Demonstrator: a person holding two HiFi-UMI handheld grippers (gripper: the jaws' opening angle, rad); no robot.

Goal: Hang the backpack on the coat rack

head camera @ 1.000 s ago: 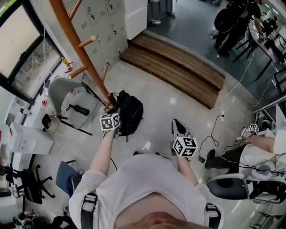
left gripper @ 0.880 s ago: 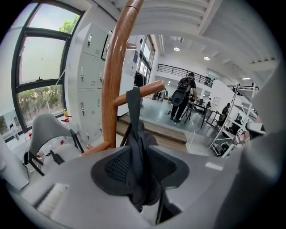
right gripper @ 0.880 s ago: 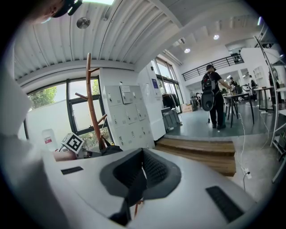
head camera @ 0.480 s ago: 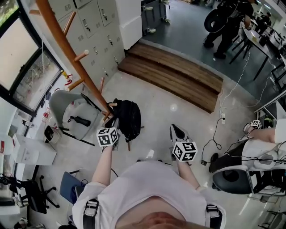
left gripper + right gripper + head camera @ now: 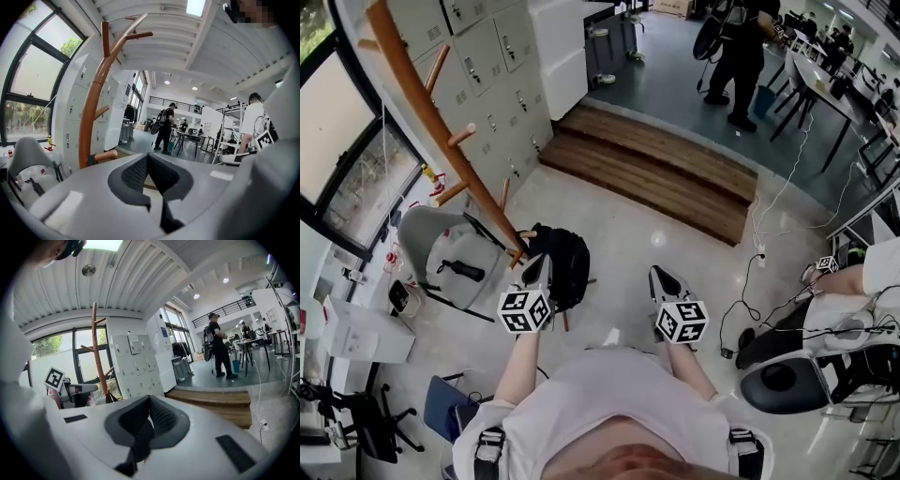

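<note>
With left gripper (image 5: 536, 270) and right gripper (image 5: 663, 281) both clenched on nothing, find black backpack (image 5: 567, 267) just beyond the left jaws, slung on a low peg (image 5: 523, 236) of the wooden coat rack (image 5: 412, 103) farther off; likely soft, saggy, fairly weighty, so take by top loop.

Coat rack (image 5: 87, 126): wood, smooth, warm brown satin finish; step (image 5: 656, 173) of matt planks with the grain showing. Backpack (image 5: 567, 267): black cloth, matt; floor (image 5: 637, 234) pale, polished and glossy with lamp glare, lockers (image 5: 487, 56) in flat grey painted metal. Left gripper (image 5: 147, 161) and right gripper (image 5: 150, 411): matt grey plastic shells, pads (image 5: 136, 171) dark and finely ribbed.
</note>
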